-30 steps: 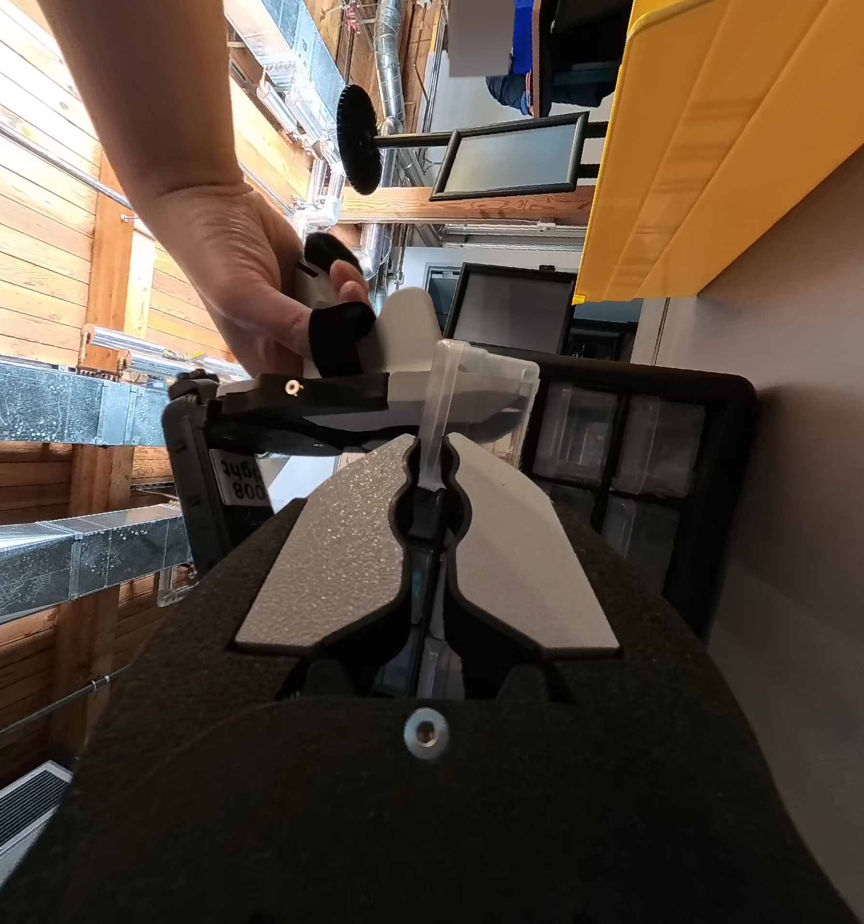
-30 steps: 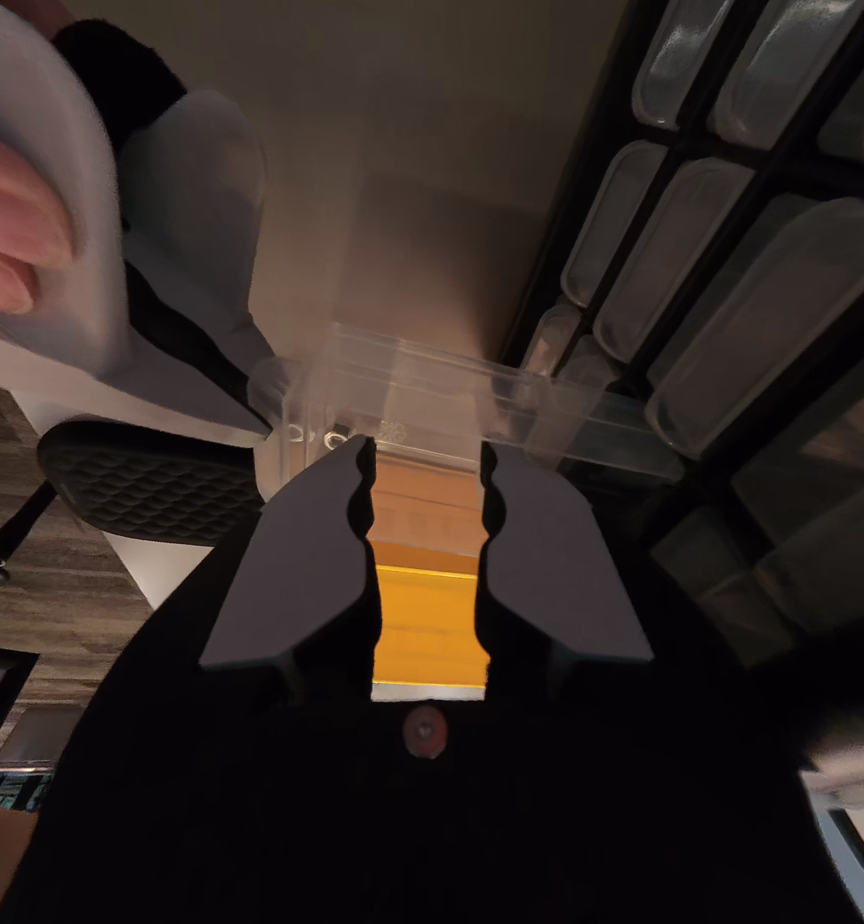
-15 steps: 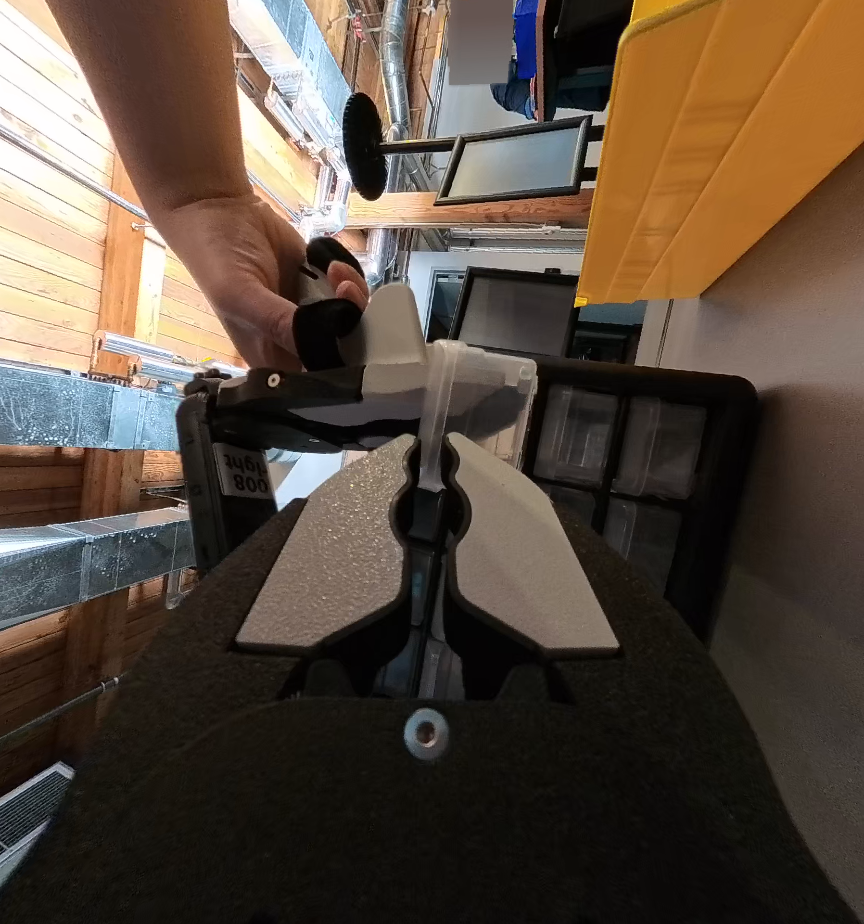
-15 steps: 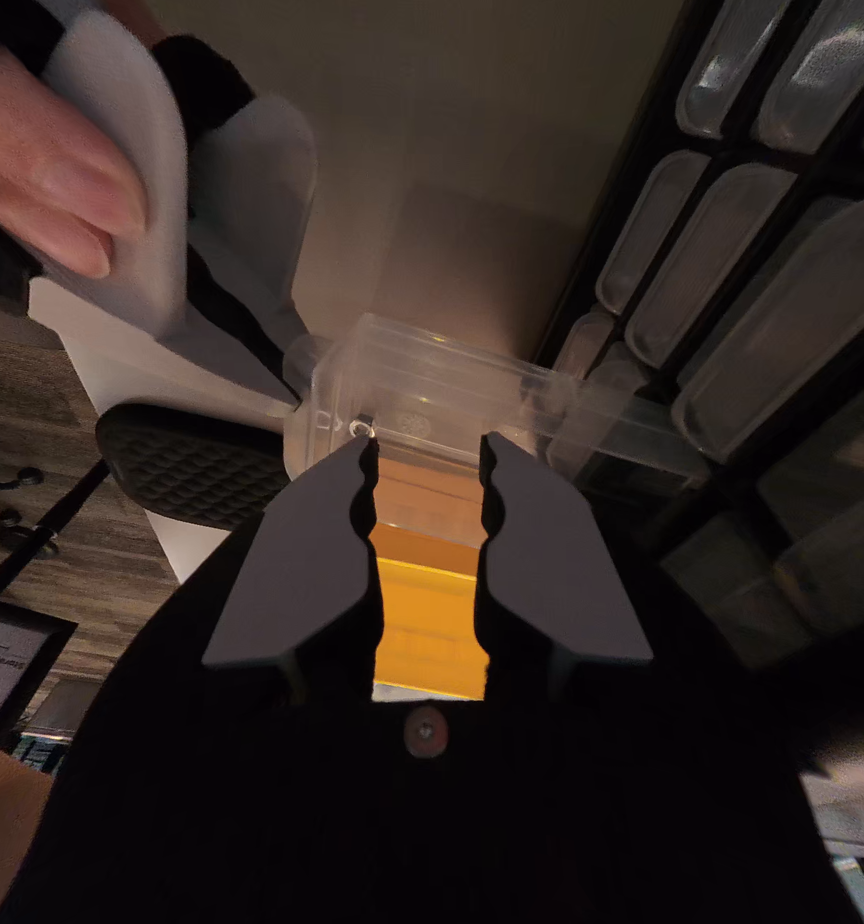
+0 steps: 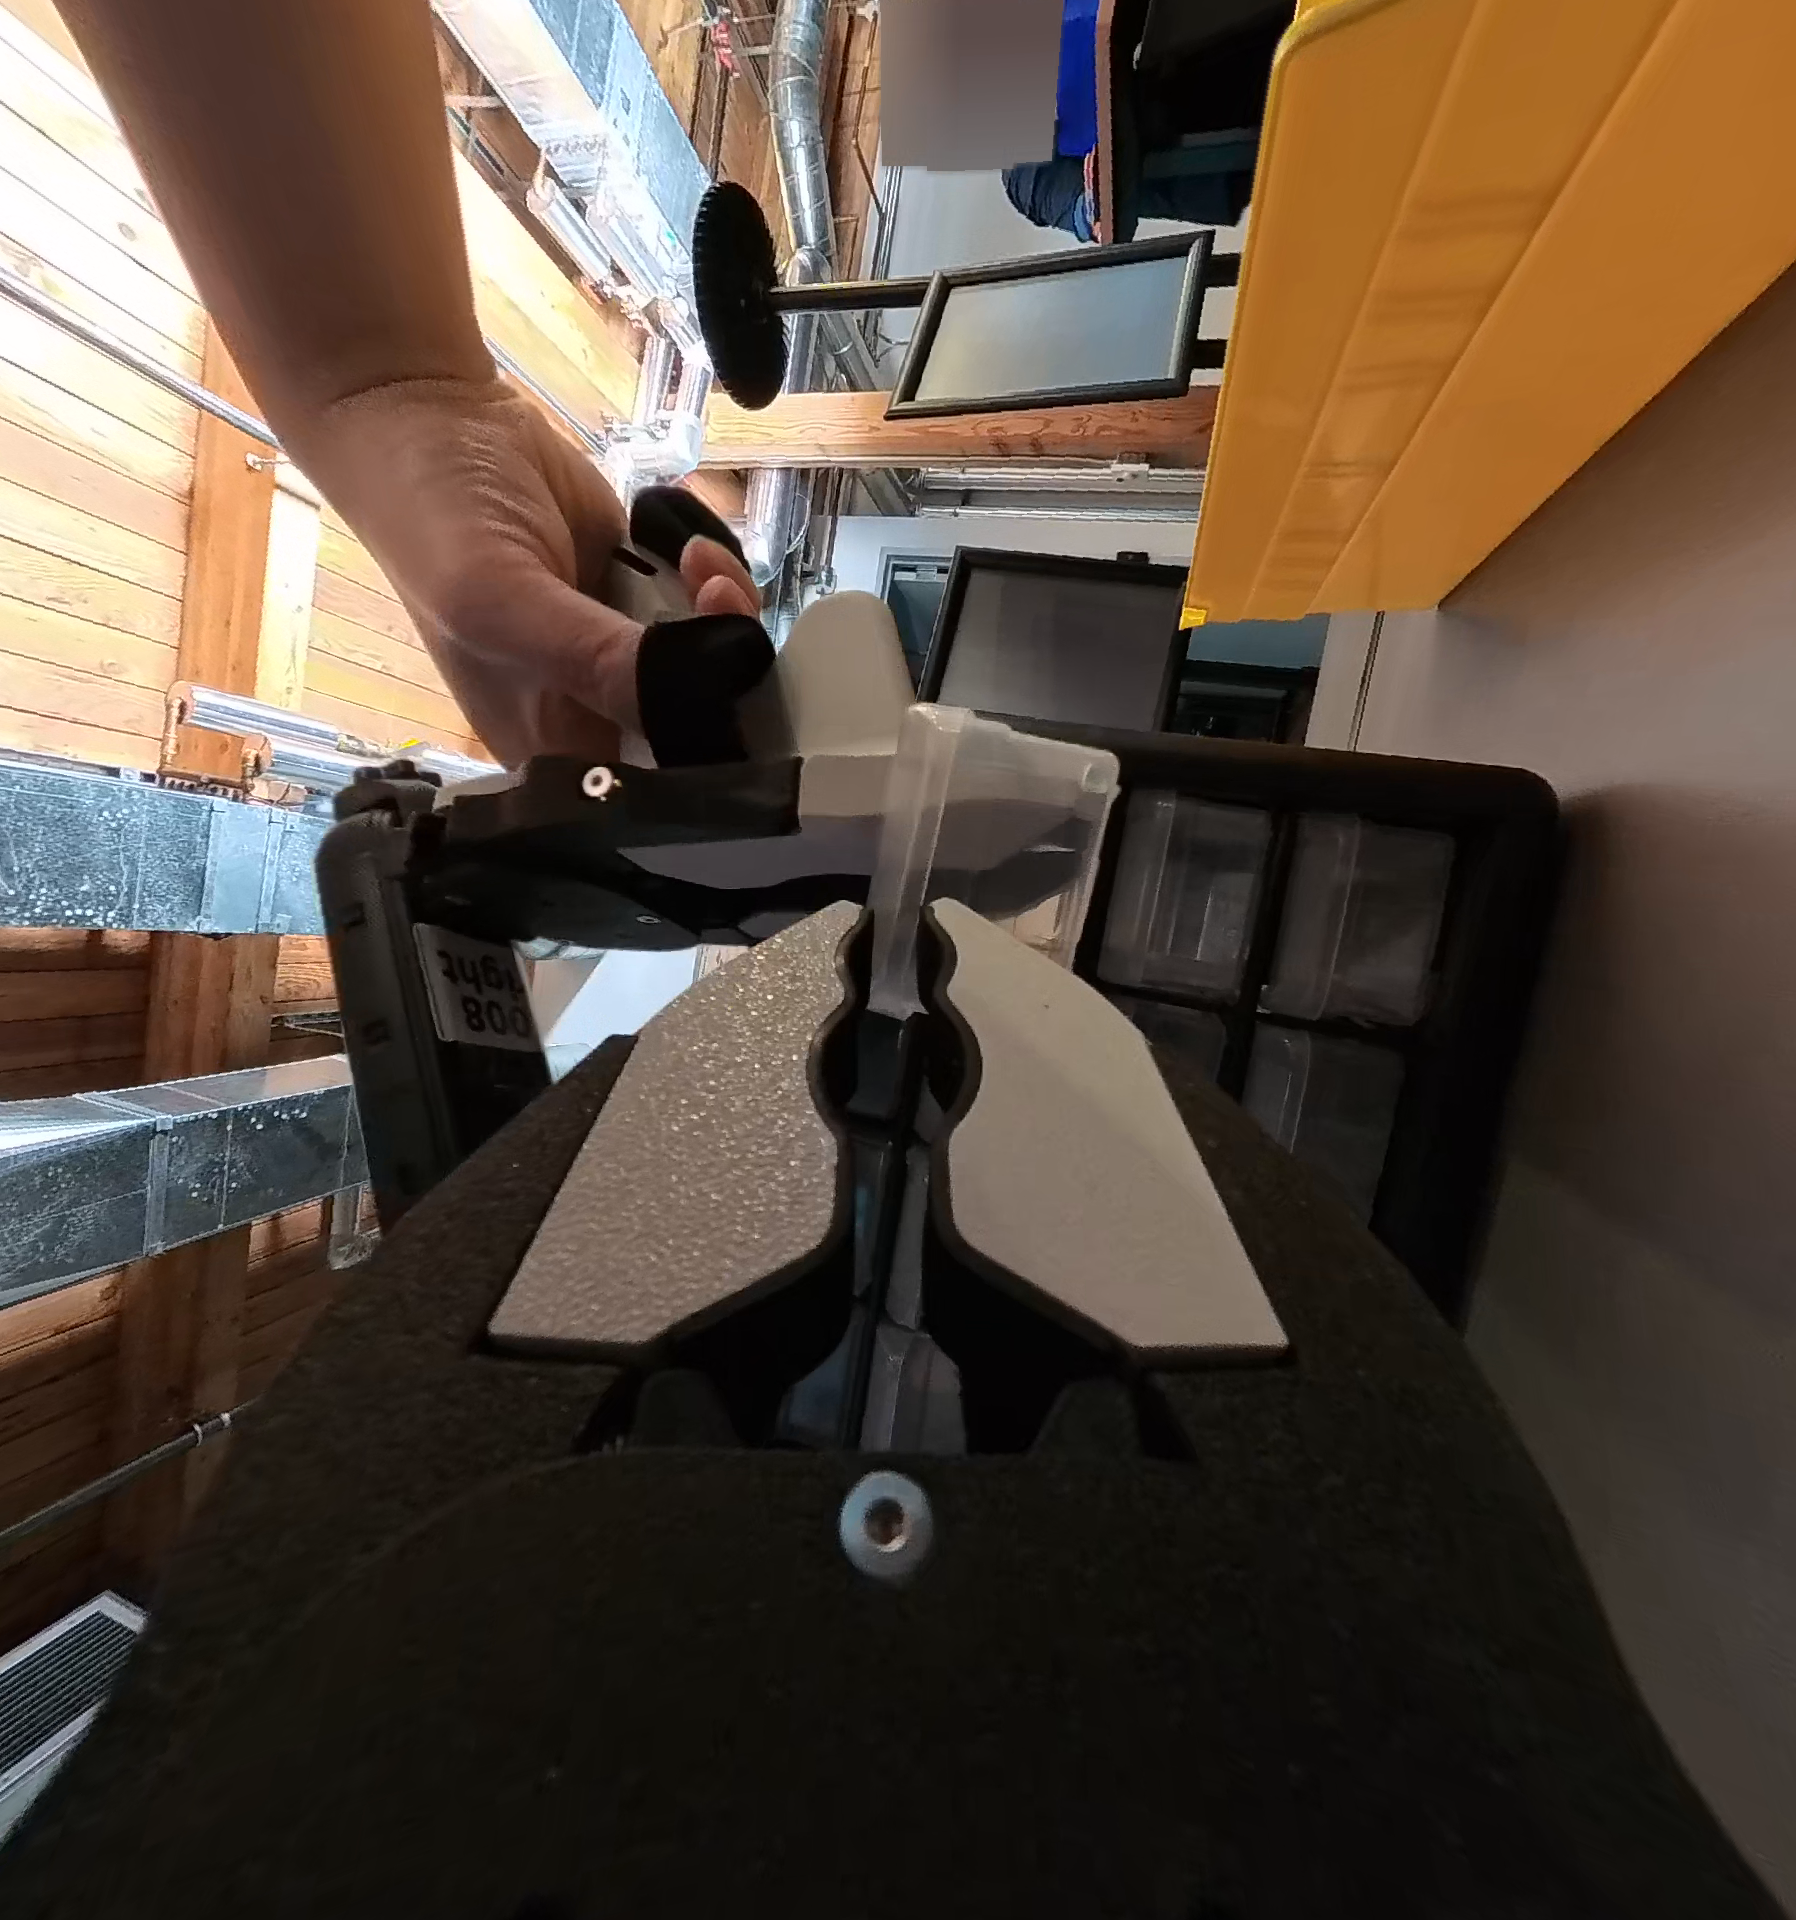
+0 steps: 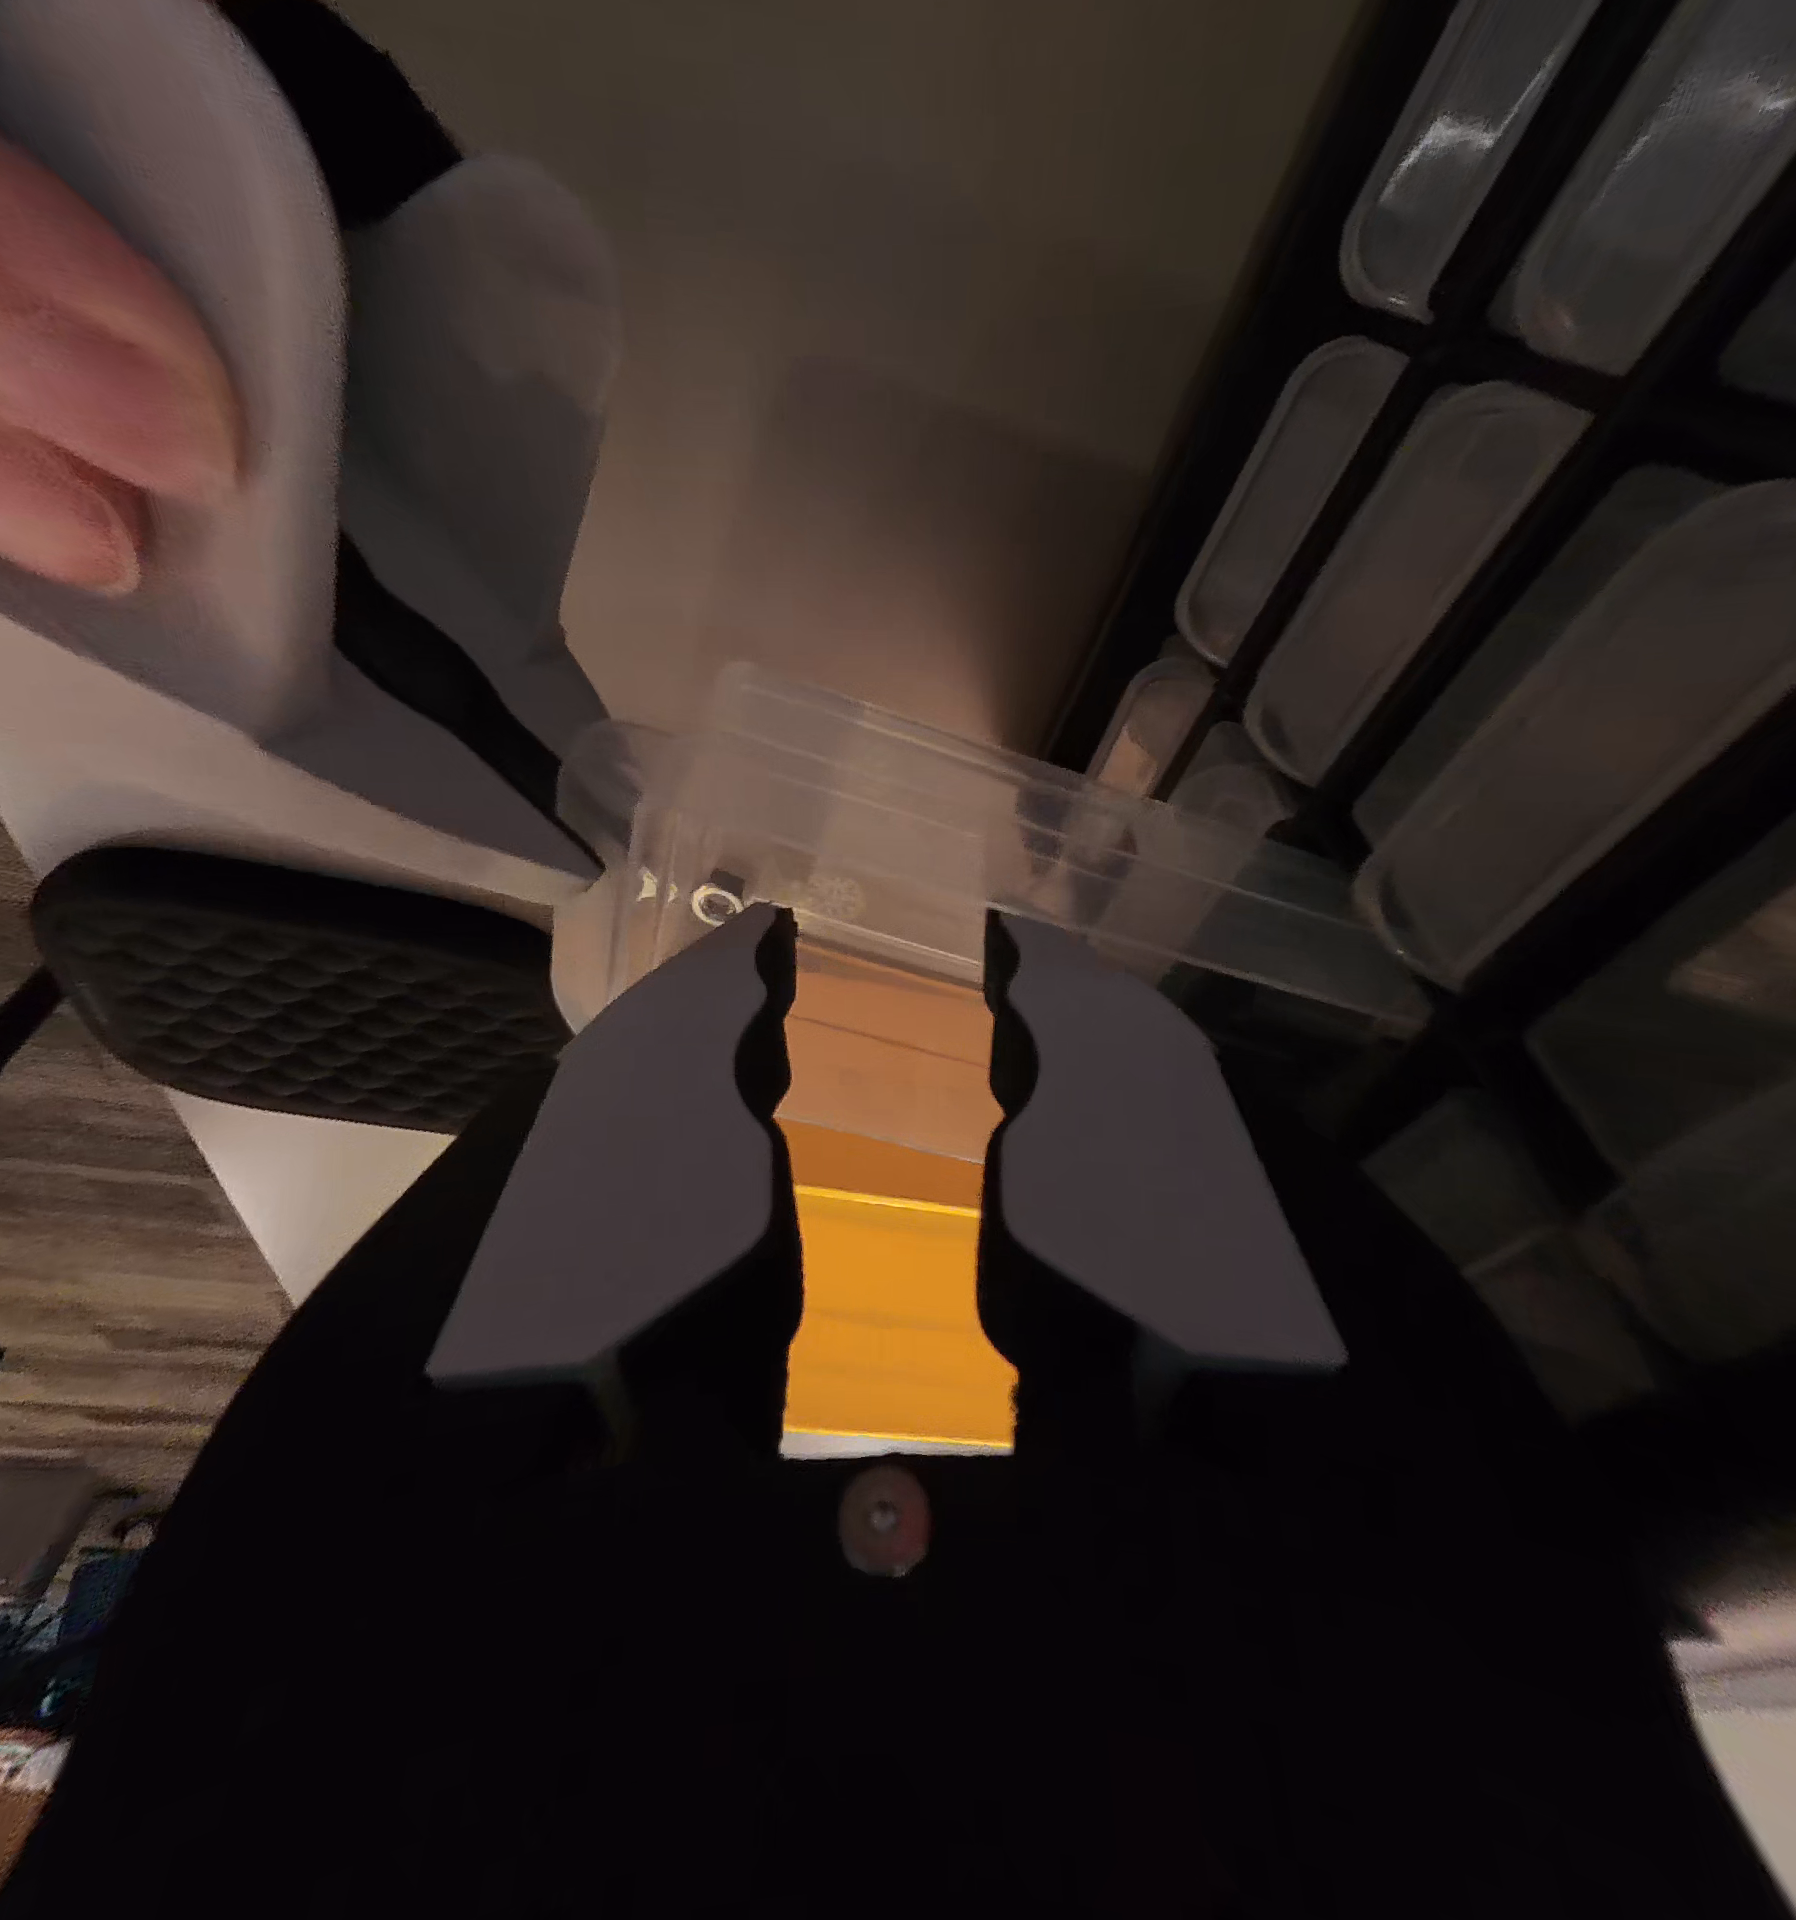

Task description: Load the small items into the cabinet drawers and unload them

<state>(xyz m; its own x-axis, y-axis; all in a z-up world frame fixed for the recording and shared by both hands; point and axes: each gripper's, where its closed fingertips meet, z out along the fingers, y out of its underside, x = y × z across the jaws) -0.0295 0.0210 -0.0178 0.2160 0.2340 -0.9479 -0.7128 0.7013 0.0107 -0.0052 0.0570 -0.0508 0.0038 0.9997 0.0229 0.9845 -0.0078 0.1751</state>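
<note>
We hold the left hand-held gripper (image 5: 899,961) clenched on the front lip of a clear plastic drawer (image 5: 987,821), which is pulled out of the black drawer cabinet (image 5: 1496,997) and points toward twelve o'clock in the left wrist view. The right hand-held gripper (image 6: 883,935) is released, its jaws standing apart just below the drawer's underside, near its front end.

The grip is the main risk, in our judgement: we pinch only a thin, smooth lip, so a twist or a knock from the right hand-held gripper could let the drawer slip or tip. Small items (image 6: 712,899) (a ring-shaped piece and something dark, too blurred to name) sit at the front end and could spill out. If the drawer is still partly in its slot, which we cannot tell, levering it sideways could jam it.

Around us, closed clear drawers (image 6: 1393,582) fill the cabinet at two o'clock in the right wrist view. The grey bench (image 5: 1652,727) lies at three o'clock in the left view, with a yellow bin (image 5: 1445,260) at one o'clock. The two grippers crowd the same drawer end, leaving little room.
</note>
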